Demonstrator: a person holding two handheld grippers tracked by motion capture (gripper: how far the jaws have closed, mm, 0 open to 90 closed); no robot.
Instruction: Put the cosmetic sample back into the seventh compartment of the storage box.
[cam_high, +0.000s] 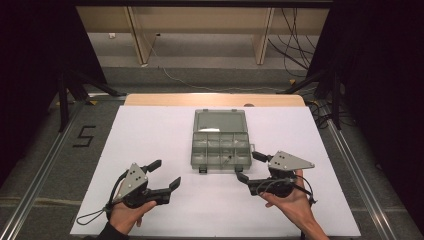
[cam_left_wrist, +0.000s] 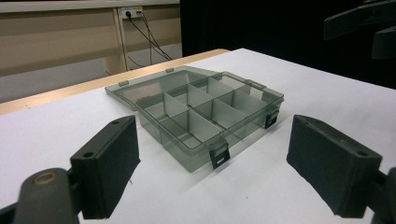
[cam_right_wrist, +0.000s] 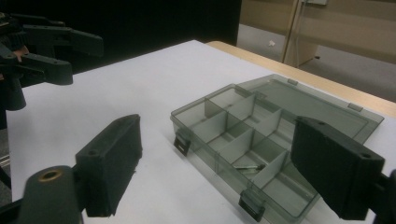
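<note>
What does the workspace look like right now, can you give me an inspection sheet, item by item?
Surface: white table cover, wooden edge at far side.
Job's things: grey compartment box, lid open flat; one small item in a near compartment.
Clutter: nothing seen.
Grippers: left gripper open, empty; right gripper open, empty, beside the box.
Cables: floor cables beyond the table.
Surroundings: black curtains both sides, "5" marked on the floor.

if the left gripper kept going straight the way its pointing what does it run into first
Probably the open organizer box. In the left gripper view it lies dead ahead between the open jaws of the left gripper, its near corner and a black latch closest, with bare white table before it. Depth is uncertain.
</note>
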